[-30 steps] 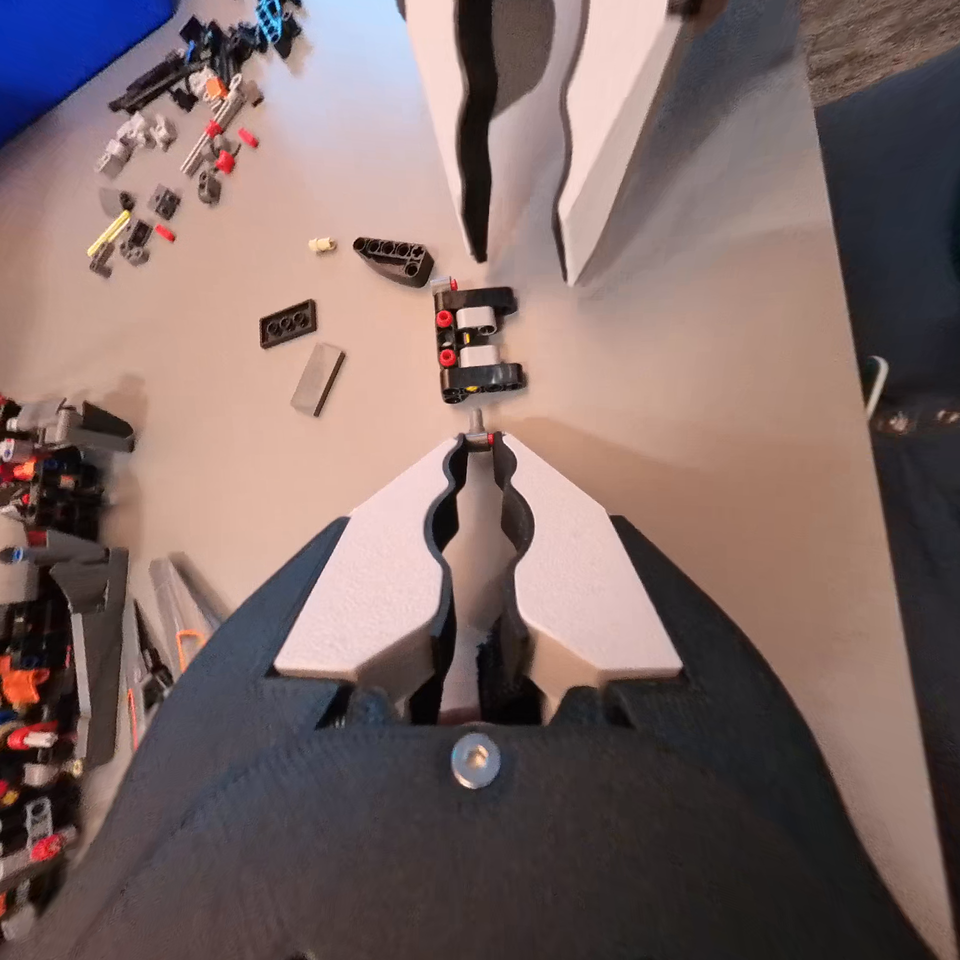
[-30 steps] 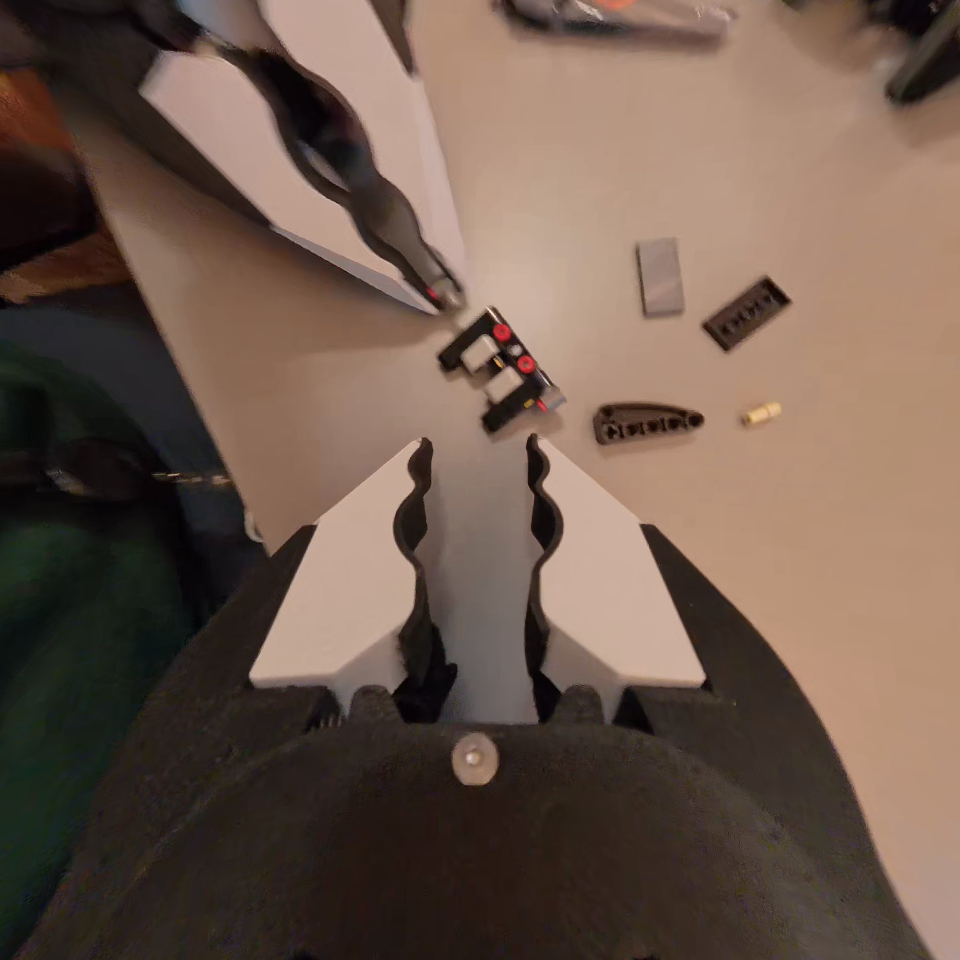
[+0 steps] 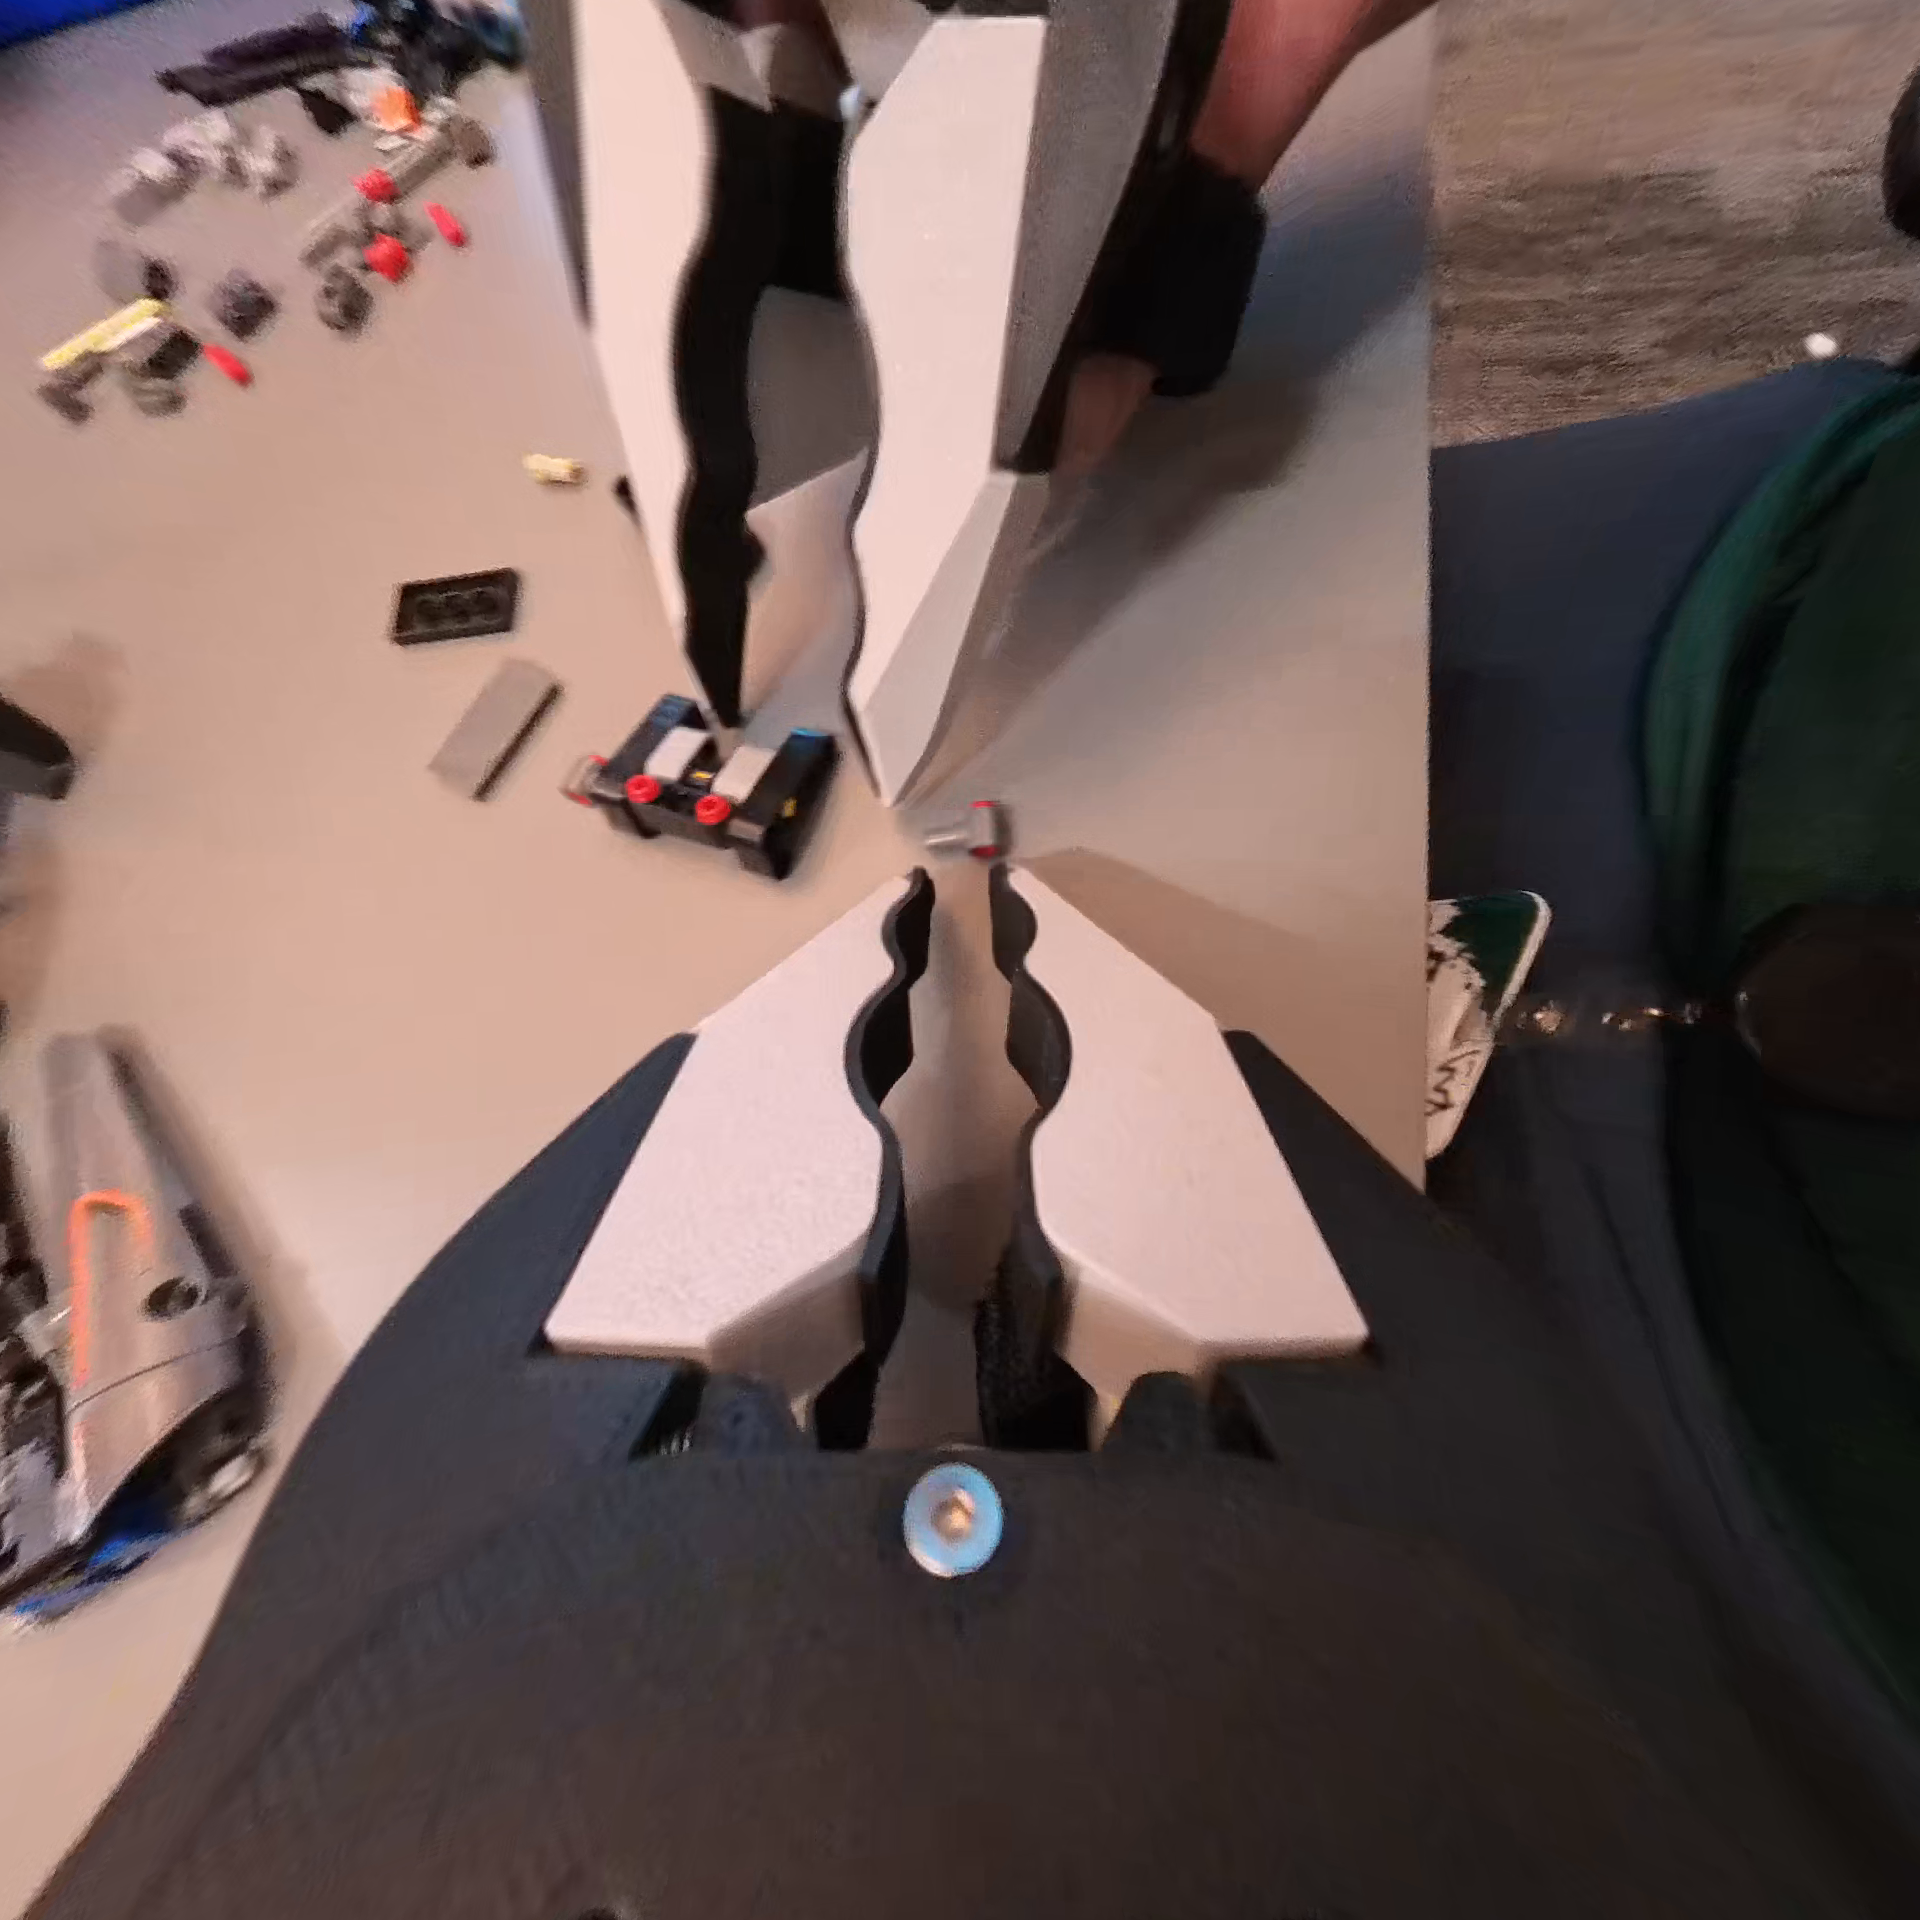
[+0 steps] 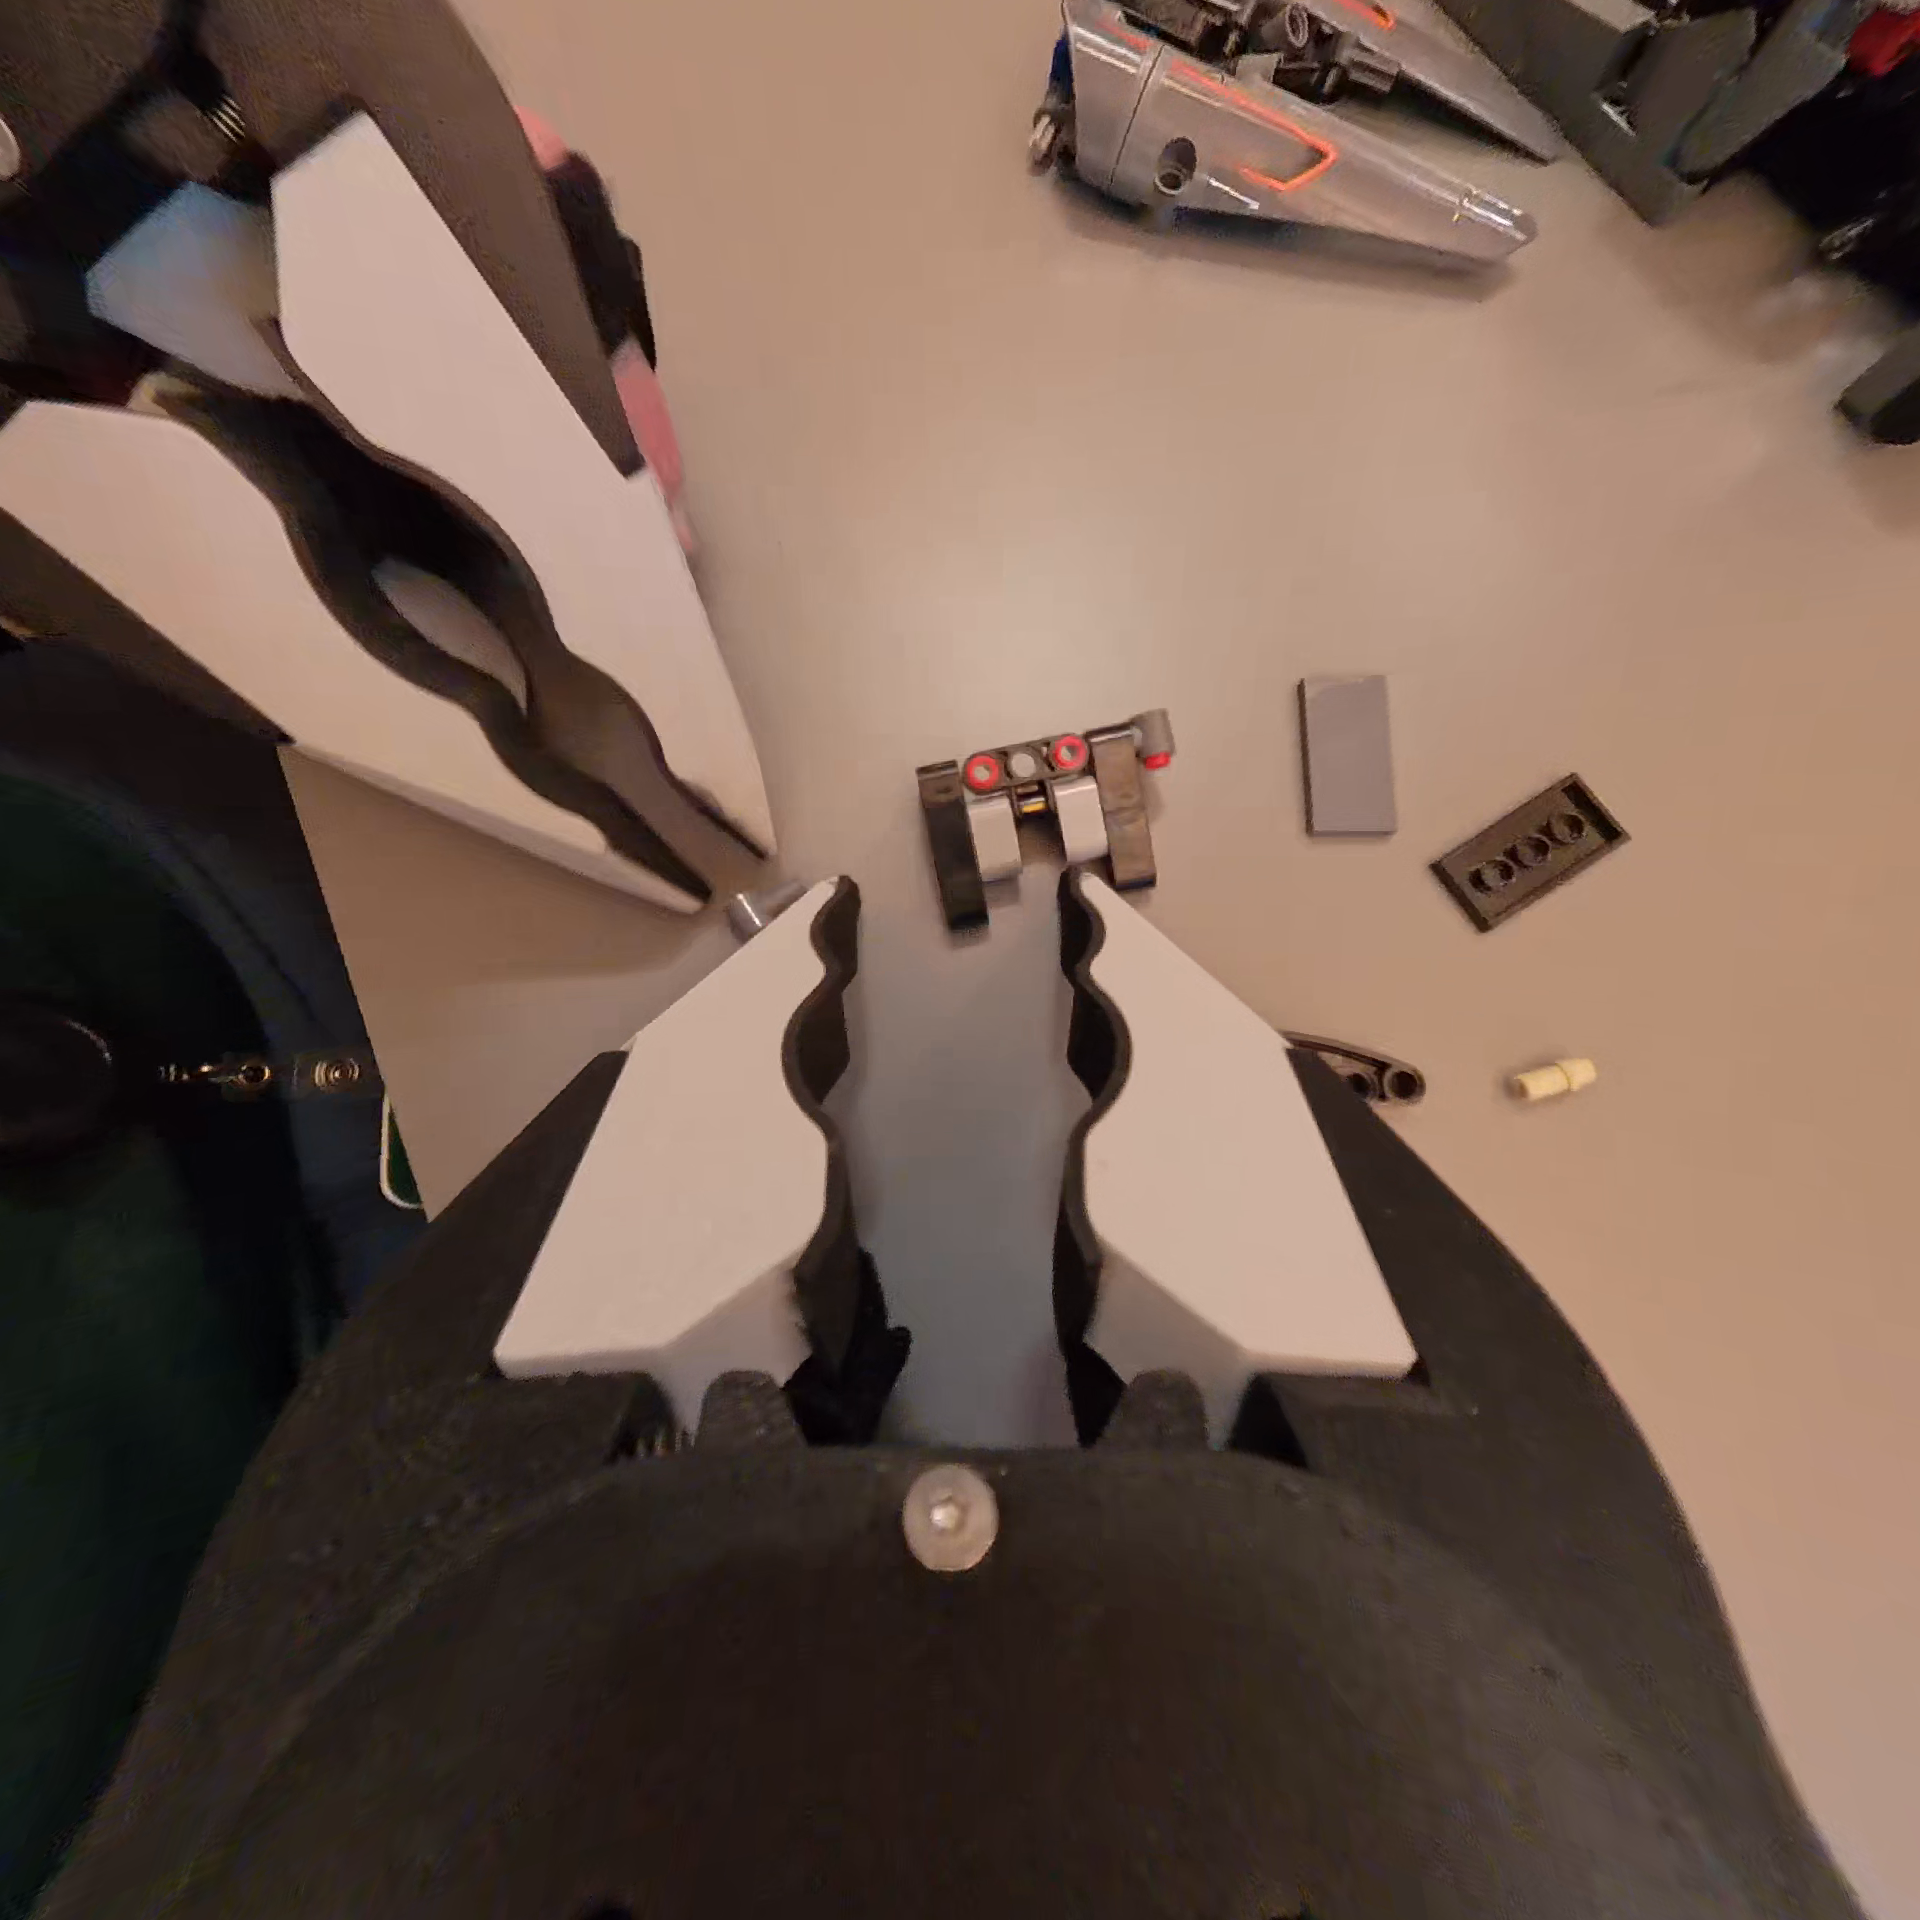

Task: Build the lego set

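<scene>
Left gripper (image 3: 954, 883) has let go of the grey pin (image 3: 966, 831); it now lies on the table (image 3: 312, 987), tongs slightly spread. Right gripper (image 4: 956, 894) stays spread, now closer to the black sub-assembly (image 4: 1039, 821).

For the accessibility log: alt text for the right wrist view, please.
The open right gripper points at a small black, grey and red lego assembly on a beige table. The left gripper reaches in from the left; loose pieces lie right.

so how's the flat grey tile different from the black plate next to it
The flat grey tile has a smooth, plain top, while the black plate shows a row of round holes or studs. The tile is grey and lies nearly upright in the right wrist view; the plate is black and sits skewed at an angle. Both are thin rectangles lying flat on the table, apart from each other.
</scene>
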Tool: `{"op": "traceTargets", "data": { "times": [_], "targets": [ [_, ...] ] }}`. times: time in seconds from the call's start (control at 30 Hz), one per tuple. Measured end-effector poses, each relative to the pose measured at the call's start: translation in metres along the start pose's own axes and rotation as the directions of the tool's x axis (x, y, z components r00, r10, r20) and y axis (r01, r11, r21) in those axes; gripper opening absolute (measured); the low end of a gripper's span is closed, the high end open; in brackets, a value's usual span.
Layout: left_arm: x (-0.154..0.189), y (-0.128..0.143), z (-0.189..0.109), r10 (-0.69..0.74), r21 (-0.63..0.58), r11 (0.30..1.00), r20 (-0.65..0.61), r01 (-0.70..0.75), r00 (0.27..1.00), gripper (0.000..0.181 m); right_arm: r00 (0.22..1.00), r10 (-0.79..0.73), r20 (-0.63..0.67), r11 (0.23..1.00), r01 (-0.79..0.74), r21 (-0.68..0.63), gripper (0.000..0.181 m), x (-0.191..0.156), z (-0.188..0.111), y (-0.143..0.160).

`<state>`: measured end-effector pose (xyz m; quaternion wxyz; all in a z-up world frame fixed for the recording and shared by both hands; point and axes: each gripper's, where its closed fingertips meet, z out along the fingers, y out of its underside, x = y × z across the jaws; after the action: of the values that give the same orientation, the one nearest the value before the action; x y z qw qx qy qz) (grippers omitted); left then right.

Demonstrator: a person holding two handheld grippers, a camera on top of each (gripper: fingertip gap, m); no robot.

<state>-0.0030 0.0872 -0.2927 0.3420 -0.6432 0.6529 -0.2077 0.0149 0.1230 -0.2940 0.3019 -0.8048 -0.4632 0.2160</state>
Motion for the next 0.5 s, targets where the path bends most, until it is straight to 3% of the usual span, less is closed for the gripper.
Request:
{"op": "traceTargets", "data": {
  "times": [0.17, 0.33, 0.5],
  "targets": [
    [-0.037, 0.000, -0.021, -0.033, 0.053, 0.998, 0.061, 0.029, 0.998, 0.032, 0.999, -0.012, 0.045, 1.000, 0.011, 0.009, 0.033, -0.013, -0.019, 0.008],
    [-0.061, -0.010, -0.001, 0.075, 0.059, 0.995, 0.035, -0.077, 0.997, 0.063, 0.996, -0.006, 0.091, 0.999, 0.003, 0.040, 0.029, -0.032, -0.023, 0.012],
    [-0.062, -0.014, 0.015, 0.093, 0.058, 0.994, -0.065, -0.089, 0.994, 0.063, 0.996, 0.013, 0.087, 0.999, -0.016, 0.032, 0.033, -0.030, -0.020, 0.017]
  ]
}}
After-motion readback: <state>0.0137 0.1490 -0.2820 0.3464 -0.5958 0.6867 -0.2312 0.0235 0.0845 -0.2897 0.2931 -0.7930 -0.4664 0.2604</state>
